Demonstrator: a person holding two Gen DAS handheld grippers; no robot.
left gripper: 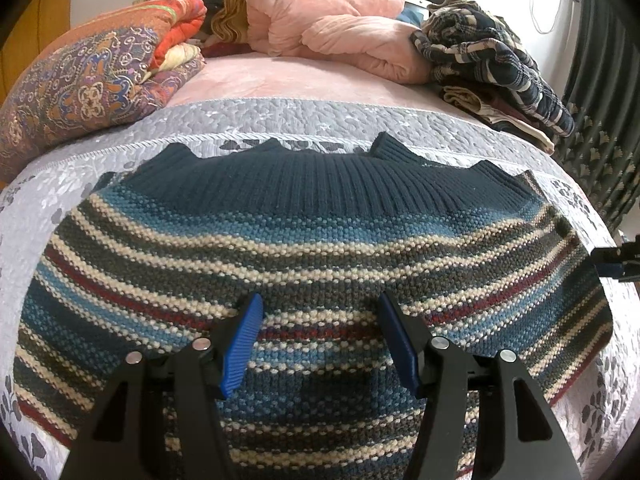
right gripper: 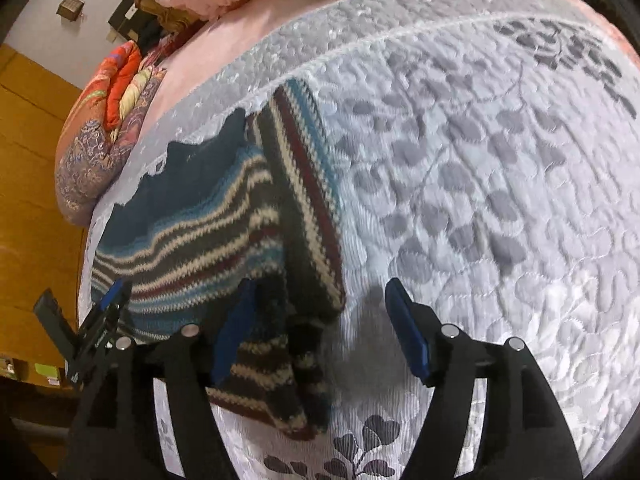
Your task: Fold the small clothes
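The sweater (left gripper: 312, 264) lies flat, ribbed hem toward the pillows (left gripper: 328, 28); bare quilt (right gripper: 480, 160) right of it. Both claws, left gripper (left gripper: 320, 340) and right gripper (right gripper: 316, 332), gape released.

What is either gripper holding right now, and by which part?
Nothing is held. The left gripper is open above the sweater, and the right gripper is open over the sweater's sleeve edge and the quilt.
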